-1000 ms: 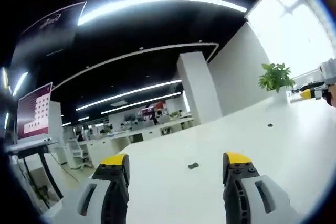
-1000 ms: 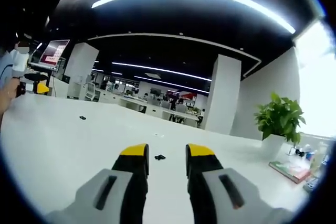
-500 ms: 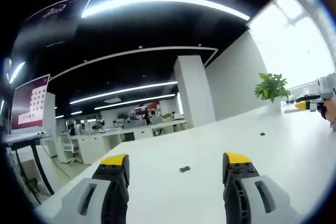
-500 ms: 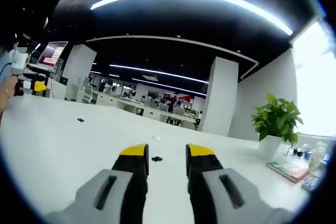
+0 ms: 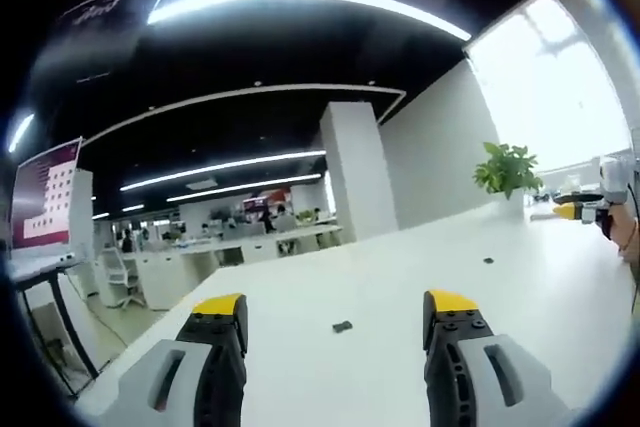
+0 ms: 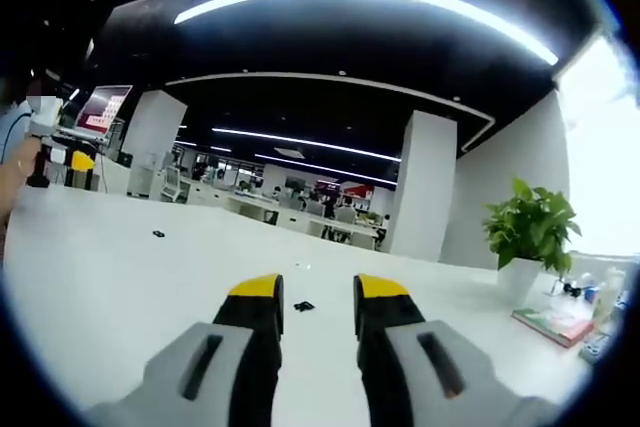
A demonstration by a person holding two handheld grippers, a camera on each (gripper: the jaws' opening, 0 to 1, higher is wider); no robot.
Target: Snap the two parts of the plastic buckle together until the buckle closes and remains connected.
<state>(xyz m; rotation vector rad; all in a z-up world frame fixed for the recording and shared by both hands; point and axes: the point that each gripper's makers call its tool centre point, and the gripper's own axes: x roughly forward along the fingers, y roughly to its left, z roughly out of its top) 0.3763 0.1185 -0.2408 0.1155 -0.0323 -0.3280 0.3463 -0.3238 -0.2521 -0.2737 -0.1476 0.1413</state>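
Buckle parts lie apart on your white table [image 5: 560, 297]: in the left gripper view one small dark buckle piece [image 5: 342, 327] sits ahead between your jaws, and a second buckle piece [image 5: 488, 261] lies well off toward the far right. In the right gripper view the near piece [image 6: 303, 306] shows in the gap between your jaws, the other one [image 6: 158, 234] far to the left.

Your left gripper [image 5: 335, 315] has its yellow-tipped jaws spread wide and holds nothing. Your right gripper [image 6: 318, 299] has its jaws set narrow, a slim gap between them, also holding nothing.

Writing: a hanging dark sign [image 5: 105, 22] at the upper left carries pale script too blurred to read, and the monitor [image 5: 42, 197] at the left edge shows a grid you cannot make out.

Around you: a potted plant [image 6: 530, 232] in a white pot, a book [image 6: 552, 325] near it, a white pillar [image 5: 350, 172]. Nothing lies between your jaws and either piece.
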